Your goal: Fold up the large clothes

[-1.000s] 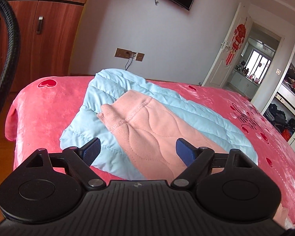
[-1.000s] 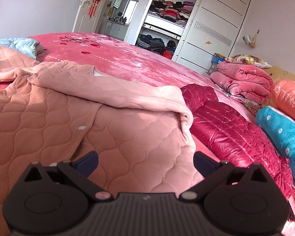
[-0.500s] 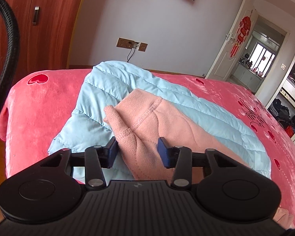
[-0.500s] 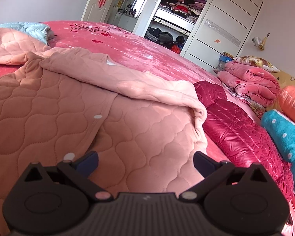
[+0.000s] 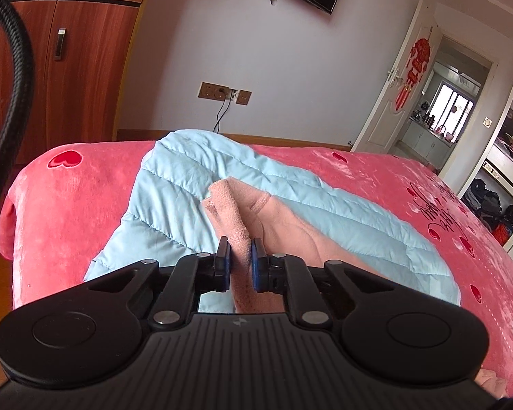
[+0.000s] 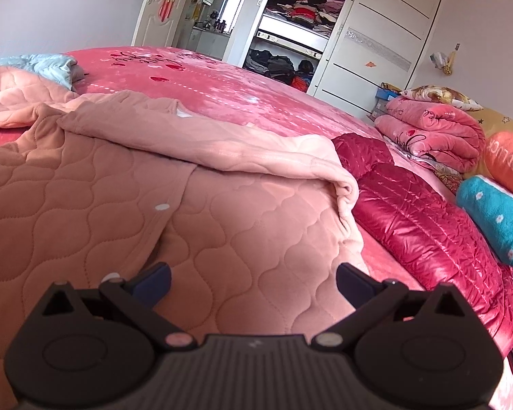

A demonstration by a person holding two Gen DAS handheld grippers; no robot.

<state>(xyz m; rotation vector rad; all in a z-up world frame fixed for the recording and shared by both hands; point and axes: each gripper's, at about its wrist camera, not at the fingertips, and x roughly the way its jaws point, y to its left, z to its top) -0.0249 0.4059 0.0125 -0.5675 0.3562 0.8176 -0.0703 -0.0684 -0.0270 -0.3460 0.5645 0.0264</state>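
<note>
The left gripper (image 5: 240, 259) is closed on a raised ridge of the pink quilted garment's sleeve (image 5: 236, 218), which is pinched between its two blue pads (image 5: 225, 263). Ahead of this gripper the sleeve end is seen lying on a light blue padded jacket (image 5: 188, 184), itself spread on the pink bedspread (image 5: 68, 198).

The right gripper (image 6: 253, 278) is held with its fingers wide apart, just above the buttoned front of the pink quilted garment (image 6: 256, 225), which is spread directly ahead of and beneath it; contact with the fabric cannot be told. To the right of this gripper a dark red padded jacket (image 6: 420, 212) is partly covered by the garment's folded edge.
</note>
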